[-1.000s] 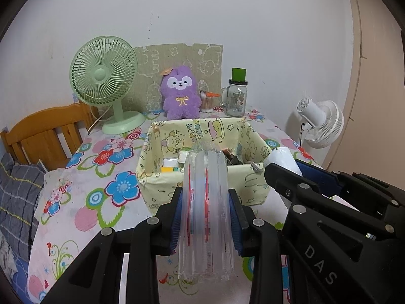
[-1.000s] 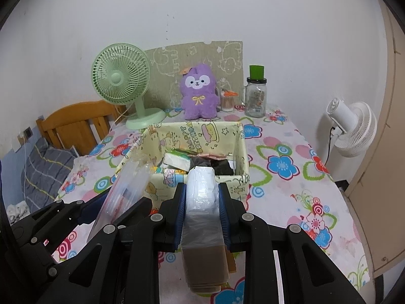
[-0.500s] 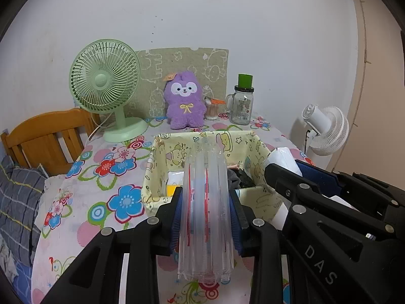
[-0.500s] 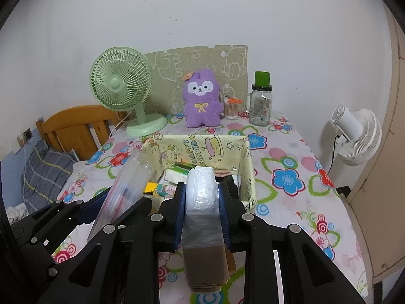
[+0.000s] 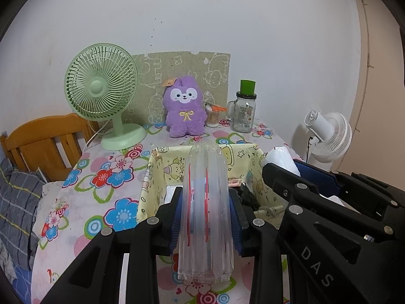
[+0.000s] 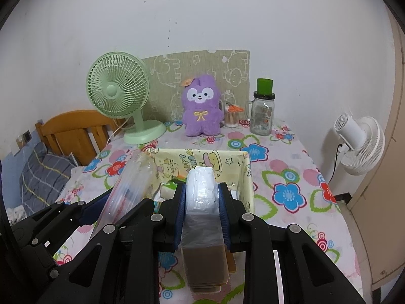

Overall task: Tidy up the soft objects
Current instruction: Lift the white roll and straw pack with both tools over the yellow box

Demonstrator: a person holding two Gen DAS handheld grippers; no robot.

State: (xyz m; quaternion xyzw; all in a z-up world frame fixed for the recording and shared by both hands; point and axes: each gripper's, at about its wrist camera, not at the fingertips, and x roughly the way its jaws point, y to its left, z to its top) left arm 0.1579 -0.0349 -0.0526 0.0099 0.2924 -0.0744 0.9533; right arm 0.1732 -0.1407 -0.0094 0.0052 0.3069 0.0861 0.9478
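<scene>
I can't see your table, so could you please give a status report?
Left gripper shut on clear packet. Right gripper shut on wrapped packet. Fabric bin ahead, unobstructed.

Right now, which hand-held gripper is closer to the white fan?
Right. The right hand-held gripper is on the white fan side; the left hand-held gripper sits farther away, beyond it.
</scene>
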